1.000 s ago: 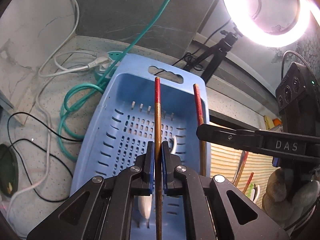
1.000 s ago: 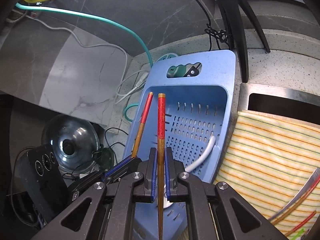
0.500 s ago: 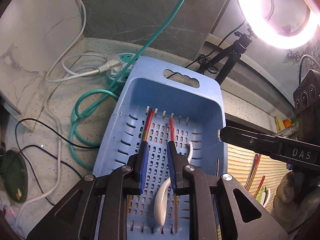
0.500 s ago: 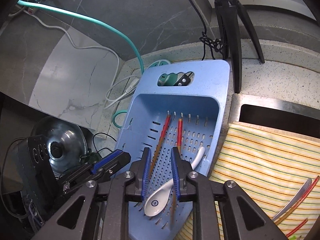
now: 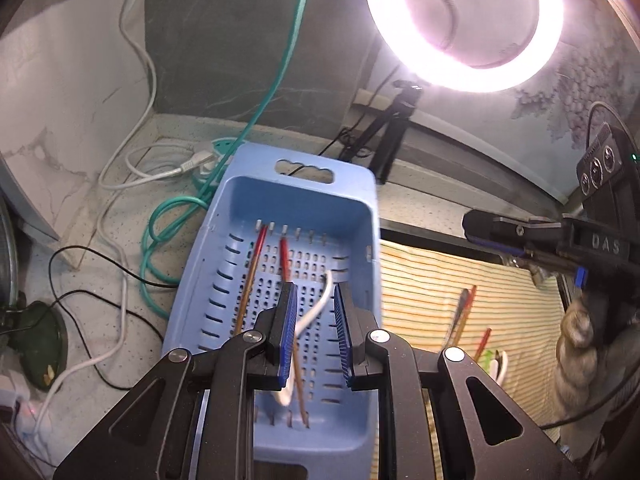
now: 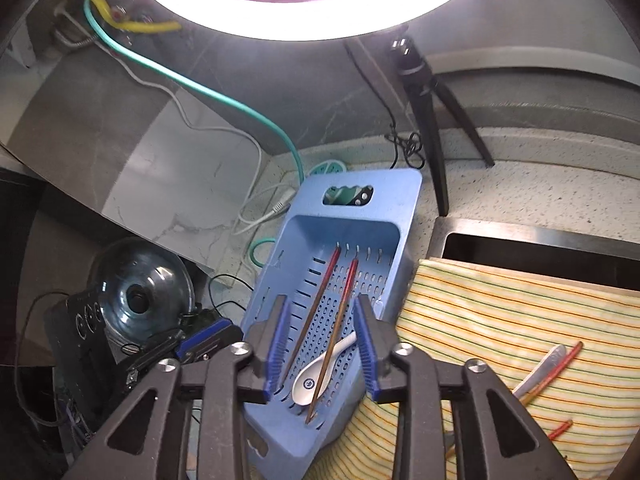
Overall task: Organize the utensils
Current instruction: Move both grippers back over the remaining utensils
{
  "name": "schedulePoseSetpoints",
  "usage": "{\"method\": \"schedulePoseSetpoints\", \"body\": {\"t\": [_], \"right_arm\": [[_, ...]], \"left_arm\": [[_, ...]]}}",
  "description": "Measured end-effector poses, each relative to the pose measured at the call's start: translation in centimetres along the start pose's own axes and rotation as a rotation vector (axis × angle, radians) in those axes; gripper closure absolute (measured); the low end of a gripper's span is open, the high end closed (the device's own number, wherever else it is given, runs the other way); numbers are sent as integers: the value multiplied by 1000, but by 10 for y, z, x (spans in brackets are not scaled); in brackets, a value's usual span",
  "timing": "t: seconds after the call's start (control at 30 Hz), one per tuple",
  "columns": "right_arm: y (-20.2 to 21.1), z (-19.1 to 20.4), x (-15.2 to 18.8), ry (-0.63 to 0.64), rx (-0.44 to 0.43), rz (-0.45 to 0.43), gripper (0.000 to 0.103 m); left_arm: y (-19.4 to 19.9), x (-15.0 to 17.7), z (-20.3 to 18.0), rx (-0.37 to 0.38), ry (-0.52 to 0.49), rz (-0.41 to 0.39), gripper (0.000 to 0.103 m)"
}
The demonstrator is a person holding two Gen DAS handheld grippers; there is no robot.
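A blue slotted basket [image 5: 224, 240] [image 6: 404, 216] stands on the counter. Two red-tipped chopsticks [image 5: 250, 276] [image 6: 338, 308] and a white spoon [image 5: 316, 308] [image 6: 316, 372] lie inside it. My left gripper [image 5: 314, 332] is open and empty above the basket. My right gripper [image 6: 320, 340] is open and empty, also above the basket. In the left wrist view the right gripper [image 5: 520, 236] shows at the right. More chopsticks and a spoon [image 5: 464, 312] [image 6: 548, 368] lie on the striped cloth [image 5: 440, 280] [image 6: 500, 320].
A ring light [image 5: 464, 24] on a black tripod [image 6: 428, 120] stands behind the basket. Green and white cables [image 5: 160, 216] and a power strip lie left of it. A glass lid [image 6: 140, 288] sits at the far left. A sink opening [image 6: 540, 252] lies behind the cloth.
Both grippers held a chopstick each over the basket, then opened. The two chopsticks dropped into the basket beside the spoon. Both grippers have since lifted back and opened wider.
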State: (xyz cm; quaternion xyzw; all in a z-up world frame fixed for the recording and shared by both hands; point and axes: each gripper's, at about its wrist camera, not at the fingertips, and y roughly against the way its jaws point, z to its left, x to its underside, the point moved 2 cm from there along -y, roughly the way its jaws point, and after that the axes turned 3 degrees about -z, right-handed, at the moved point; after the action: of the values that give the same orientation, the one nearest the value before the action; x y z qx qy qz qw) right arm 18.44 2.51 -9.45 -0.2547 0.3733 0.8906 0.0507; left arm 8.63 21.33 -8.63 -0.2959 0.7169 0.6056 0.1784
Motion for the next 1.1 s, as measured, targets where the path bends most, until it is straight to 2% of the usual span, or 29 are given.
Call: {"method": "schedulePoseSetpoints", "body": {"t": [0.07, 0.13, 0.2, 0.23, 0.27, 0.37, 0.43, 0.7, 0.83, 0.93, 1.1], "right_arm": [[21, -2, 0, 19, -1, -32, 71], [37, -3, 1, 35, -6, -49, 68], [57, -6, 3, 59, -5, -64, 57], [68, -9, 4, 75, 2, -72, 46], [76, -12, 5, 84, 8, -77, 40], [98, -24, 12, 105, 47, -63, 40], [107, -35, 19, 104, 77, -34, 40], [130, -89, 65, 3, 77, 41, 40], [122, -117, 92, -71, 80, 92, 40], [111, -133, 107, -132, 77, 134, 40], [89, -147, 125, -164, 117, 184, 50]], "left_arm": [[13, 4, -12, 13, -28, -14, 82], [24, 11, -25, 28, -54, -21, 71], [35, 20, -40, 41, -92, -31, 66], [39, 24, -46, 45, -103, -32, 65], [42, 30, -53, 58, -116, -33, 65], [48, 47, -73, 120, -135, -13, 65], [48, 58, -85, 142, -151, 3, 61], [40, 107, -129, 185, -221, 71, 61], [26, 139, -144, 216, -233, 128, 60], [13, 157, -154, 212, -268, 170, 60], [1, 176, -167, 224, -297, 205, 59]]}}
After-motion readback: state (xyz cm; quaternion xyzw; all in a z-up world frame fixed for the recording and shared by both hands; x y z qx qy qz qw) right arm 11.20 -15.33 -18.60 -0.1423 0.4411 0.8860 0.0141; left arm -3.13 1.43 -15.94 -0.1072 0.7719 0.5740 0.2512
